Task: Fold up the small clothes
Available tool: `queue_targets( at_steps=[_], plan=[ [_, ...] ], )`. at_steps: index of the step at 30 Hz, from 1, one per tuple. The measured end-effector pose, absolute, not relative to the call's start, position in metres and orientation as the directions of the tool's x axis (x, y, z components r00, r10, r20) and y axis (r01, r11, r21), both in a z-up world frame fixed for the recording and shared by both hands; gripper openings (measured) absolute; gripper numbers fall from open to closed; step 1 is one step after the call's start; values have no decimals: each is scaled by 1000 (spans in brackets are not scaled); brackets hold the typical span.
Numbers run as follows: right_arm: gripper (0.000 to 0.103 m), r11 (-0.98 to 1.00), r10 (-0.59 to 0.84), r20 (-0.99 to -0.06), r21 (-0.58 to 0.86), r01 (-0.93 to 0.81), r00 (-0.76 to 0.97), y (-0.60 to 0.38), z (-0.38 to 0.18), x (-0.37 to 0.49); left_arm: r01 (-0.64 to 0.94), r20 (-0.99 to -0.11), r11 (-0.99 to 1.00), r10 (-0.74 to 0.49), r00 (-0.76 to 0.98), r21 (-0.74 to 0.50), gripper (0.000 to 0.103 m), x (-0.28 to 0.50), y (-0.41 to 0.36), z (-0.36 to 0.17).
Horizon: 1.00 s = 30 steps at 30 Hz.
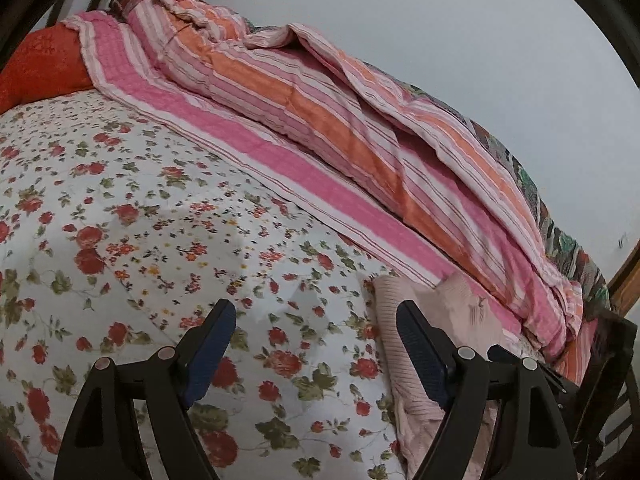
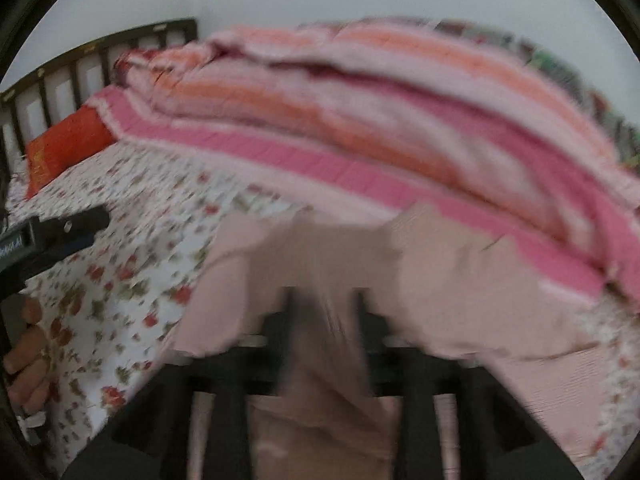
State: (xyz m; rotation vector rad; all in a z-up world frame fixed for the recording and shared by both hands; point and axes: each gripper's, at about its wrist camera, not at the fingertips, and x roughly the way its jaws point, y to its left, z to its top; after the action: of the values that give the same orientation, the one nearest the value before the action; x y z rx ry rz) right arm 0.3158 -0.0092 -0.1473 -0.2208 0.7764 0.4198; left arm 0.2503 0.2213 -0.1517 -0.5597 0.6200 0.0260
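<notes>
A pale pink ribbed garment (image 1: 464, 304) lies on the floral bedsheet (image 1: 140, 220) beside the striped quilt. My left gripper (image 1: 314, 312) stands open above the sheet with nothing between its fingers; its right finger (image 1: 420, 356) hangs over the garment's left edge. The right wrist view is blurred. There the garment (image 2: 472, 280) spreads wide on the bed, and a fold of it runs between the parted fingers of my right gripper (image 2: 324, 304). The left gripper (image 2: 68, 224) shows at the far left, well apart from the cloth.
A bunched pink and orange striped quilt (image 1: 360, 128) fills the far side of the bed against the wall. A red pillow (image 1: 40, 64) lies by the dark slatted headboard (image 2: 100, 48). A person's hand (image 2: 28, 344) holds the left gripper's handle.
</notes>
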Motion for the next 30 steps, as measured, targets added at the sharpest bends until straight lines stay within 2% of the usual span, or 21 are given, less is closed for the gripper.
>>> queue_targets(
  at_steps=[2, 4, 9, 12, 15, 18, 20, 24, 27, 30],
  plan=[
    [64, 892, 300, -690, -41, -450, 658, -17, -141, 309, -165, -557, 864, -151, 817, -476, 81, 252, 214, -151],
    [76, 899, 312, -656, -31, -438, 687, -37, -128, 298, -133, -556, 879, -166, 814, -458, 81, 253, 203, -151],
    [77, 932, 299, -581, 9, -361, 757, -121, -103, 269, -28, -535, 882, -259, 804, -470, 80, 255, 176, -147],
    [77, 963, 200, -569, -35, -267, 798, -165, -105, 259, 55, -520, 872, -339, 784, -486, 78, 254, 155, -144],
    [77, 983, 109, -578, -58, -174, 809, -204, -116, 253, 106, -529, 881, -368, 765, -461, 72, 251, 134, -141],
    [77, 993, 72, -605, -29, -113, 793, -238, -132, 250, 127, -550, 906, -352, 757, -404, 64, 251, 115, -142],
    [77, 995, 99, -610, 41, -93, 786, -258, -140, 249, 139, -575, 917, -346, 742, -373, 54, 255, 104, -146],
    [77, 988, 150, -628, 132, -85, 763, -275, -150, 253, 120, -622, 944, -296, 725, -309, 50, 265, 93, -158],
    [77, 985, 164, -630, 144, -94, 759, -273, -151, 253, 104, -651, 951, -277, 706, -292, 47, 270, 92, -165],
    [77, 986, 163, -629, 138, -97, 760, -274, -152, 250, 82, -674, 964, -237, 699, -254, 39, 273, 88, -167]
  ],
)
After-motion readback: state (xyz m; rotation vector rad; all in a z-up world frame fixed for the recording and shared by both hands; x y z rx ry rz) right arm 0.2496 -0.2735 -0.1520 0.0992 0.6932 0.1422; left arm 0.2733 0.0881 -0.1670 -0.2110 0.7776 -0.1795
